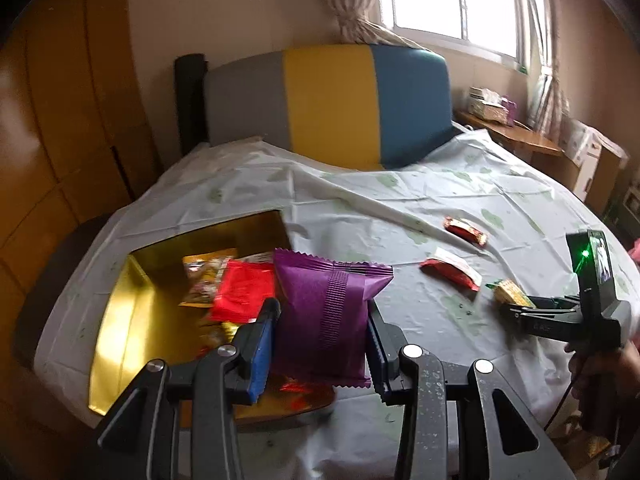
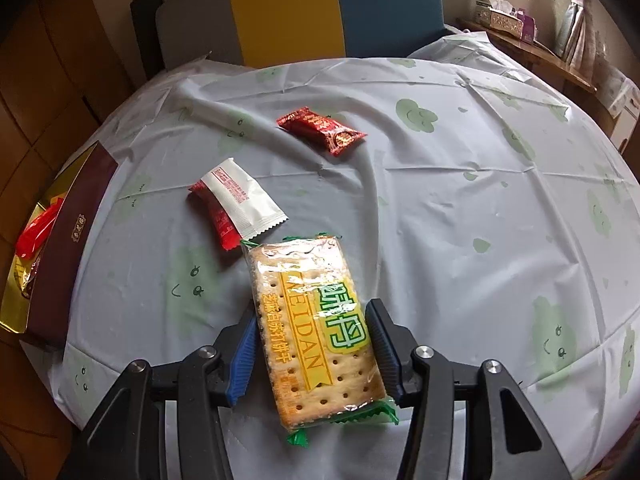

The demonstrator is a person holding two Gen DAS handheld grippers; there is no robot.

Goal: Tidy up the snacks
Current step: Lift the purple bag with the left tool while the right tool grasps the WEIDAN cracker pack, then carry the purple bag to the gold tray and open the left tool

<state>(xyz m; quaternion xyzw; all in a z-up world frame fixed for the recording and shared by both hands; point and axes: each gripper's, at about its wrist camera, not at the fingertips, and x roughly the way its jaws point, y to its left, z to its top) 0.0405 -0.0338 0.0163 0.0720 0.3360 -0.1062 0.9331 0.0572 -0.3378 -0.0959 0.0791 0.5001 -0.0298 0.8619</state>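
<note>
My left gripper [image 1: 322, 320] is shut on a purple snack packet [image 1: 326, 312] and holds it over the right edge of a gold-lined box [image 1: 120, 312]. The box holds a red packet [image 1: 244, 296] and a gold patterned packet [image 1: 204, 280]. My right gripper [image 2: 312, 328] has its jaws around a cracker pack [image 2: 316, 328] with green ends, touching both sides; it lies on the tablecloth. It also shows in the left wrist view [image 1: 510, 292]. A red-and-white packet [image 2: 240, 204] and a dark red packet [image 2: 322, 130] lie on the cloth beyond it.
The round table wears a white cloth with green faces [image 2: 460, 200]. The box's maroon outer wall [image 2: 68, 264] stands at the left. A grey, yellow and blue chair back [image 1: 332, 104] stands behind the table. A wooden side table [image 1: 516, 136] is at the right.
</note>
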